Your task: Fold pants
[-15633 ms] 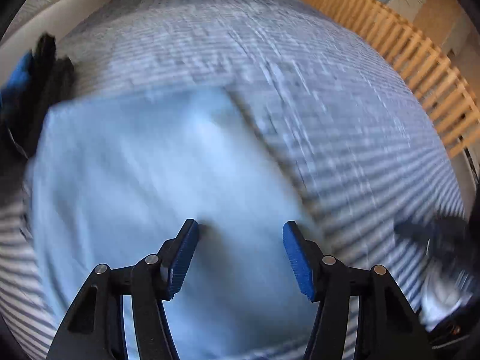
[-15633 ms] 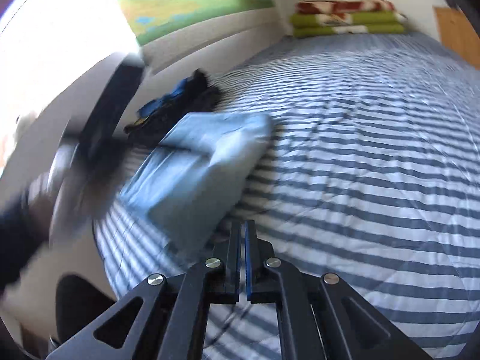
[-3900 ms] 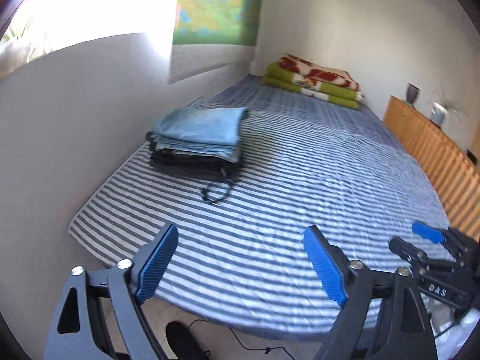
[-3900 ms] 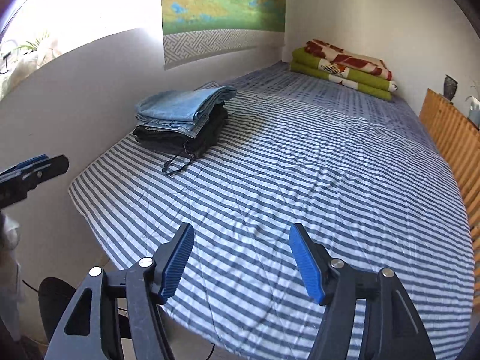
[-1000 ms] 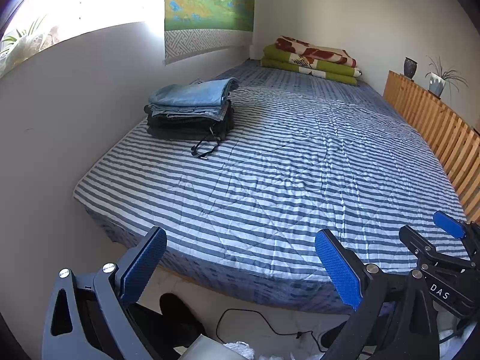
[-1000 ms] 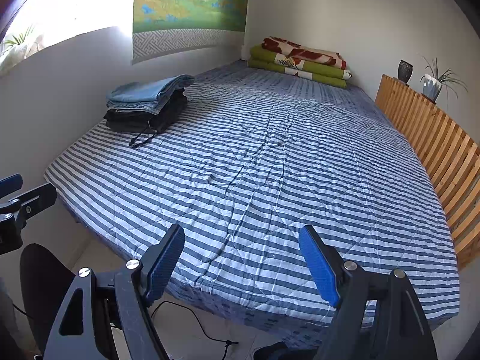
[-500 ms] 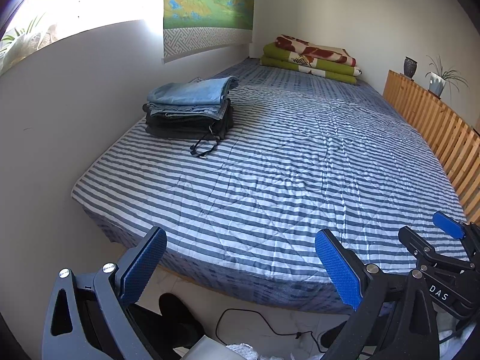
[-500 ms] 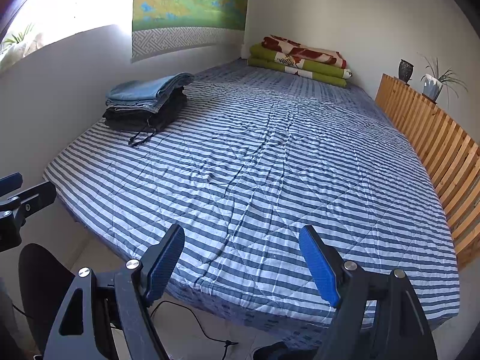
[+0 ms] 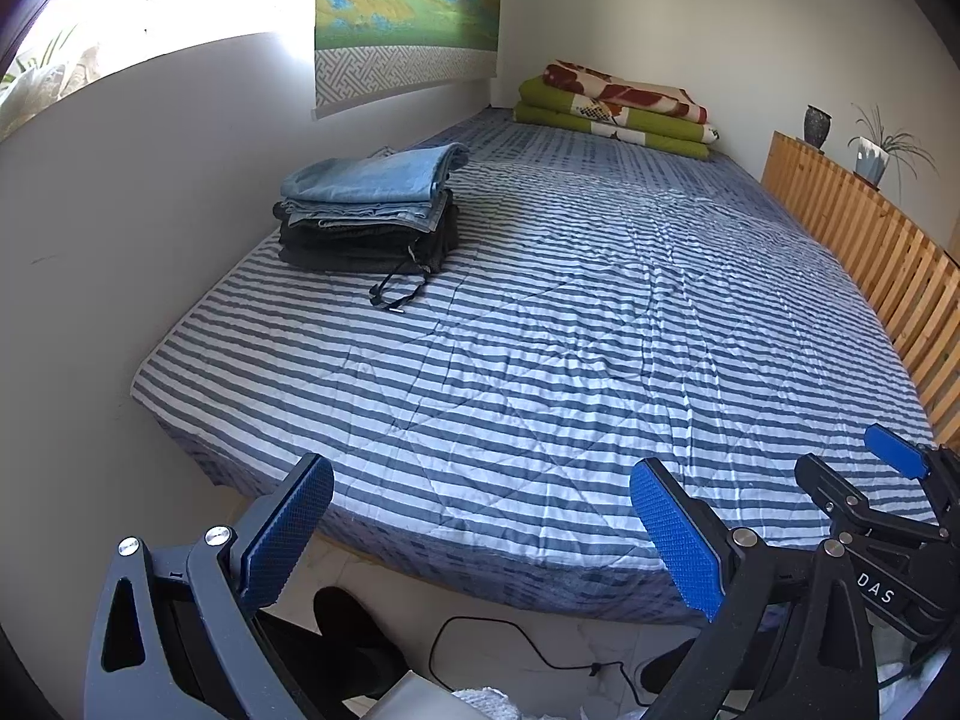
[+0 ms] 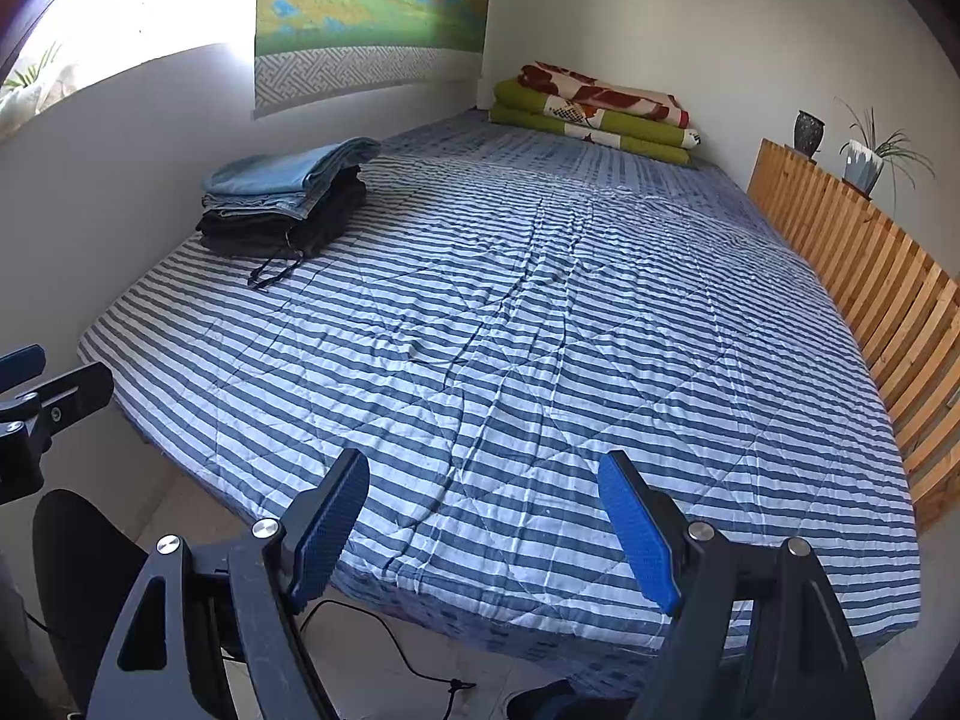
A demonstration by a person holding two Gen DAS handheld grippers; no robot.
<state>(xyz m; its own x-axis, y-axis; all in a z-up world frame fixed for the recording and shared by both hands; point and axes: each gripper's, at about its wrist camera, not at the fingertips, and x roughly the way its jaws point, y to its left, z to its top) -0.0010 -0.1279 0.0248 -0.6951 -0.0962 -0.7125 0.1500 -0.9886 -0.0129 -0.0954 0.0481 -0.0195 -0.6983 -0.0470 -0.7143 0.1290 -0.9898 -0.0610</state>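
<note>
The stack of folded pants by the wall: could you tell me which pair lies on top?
The light blue jeans lie on top of the stack; the pairs beneath them turn darker, down to black ones at the bottom.

**Rest of the room, nothing fancy**

The bed (image 10: 540, 330) has a blue and white striped quilt, a bit creased down the middle. At the far end, against the wall, there's a stack of folded blankets (image 10: 594, 114), green with a red and cream patterned one on top. A landscape wall hanging (image 9: 408, 6) hangs on the left wall beside a bright window. On the right runs a wooden slatted rail (image 10: 870, 264), with a dark vase (image 10: 808, 132) and a potted plant (image 10: 870, 156) on it. A black cable (image 9: 510, 642) trails on the floor.
</note>
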